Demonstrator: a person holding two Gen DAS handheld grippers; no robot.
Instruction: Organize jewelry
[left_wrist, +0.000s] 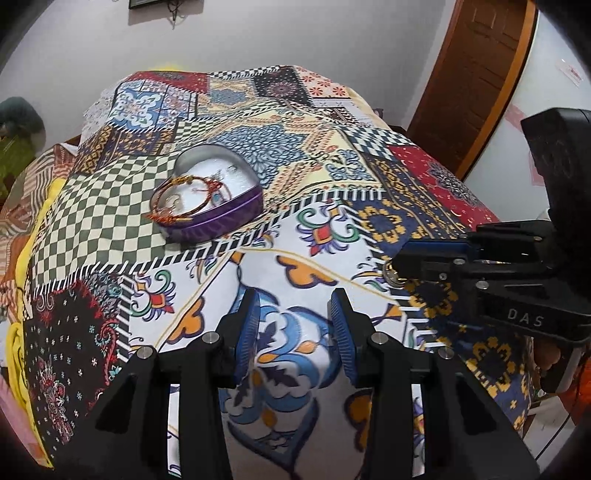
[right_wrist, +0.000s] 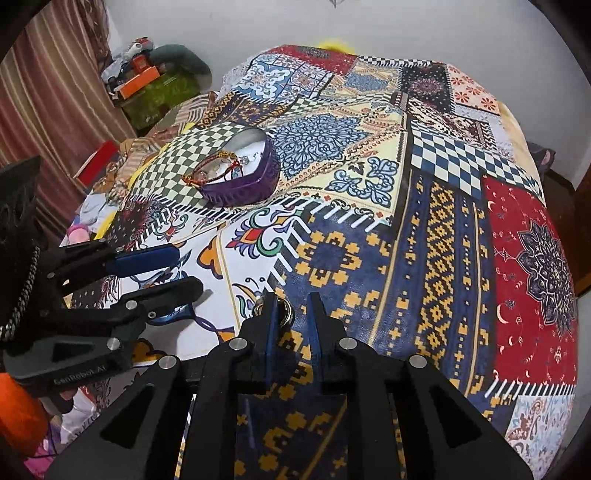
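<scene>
A purple heart-shaped tin (left_wrist: 218, 221) stands open on the patterned cloth, also in the right wrist view (right_wrist: 243, 190). A red-orange bangle (left_wrist: 177, 199) rests across its rim, with small silver pieces inside. My left gripper (left_wrist: 293, 328) is open and empty, low over the cloth in front of the tin. It also shows in the right wrist view (right_wrist: 184, 269). My right gripper (right_wrist: 293, 314) is partly open, with a silver ring (right_wrist: 284, 314) between its fingertips on the cloth. The ring also shows in the left wrist view (left_wrist: 393, 275), at the tip of the right gripper (left_wrist: 400, 264).
The patchwork cloth (right_wrist: 424, 221) covers a raised surface that drops off at its edges. Clutter, boxes and a curtain (right_wrist: 55, 92) lie to the left. A wooden door (left_wrist: 476, 74) stands at the right, beside a white wall.
</scene>
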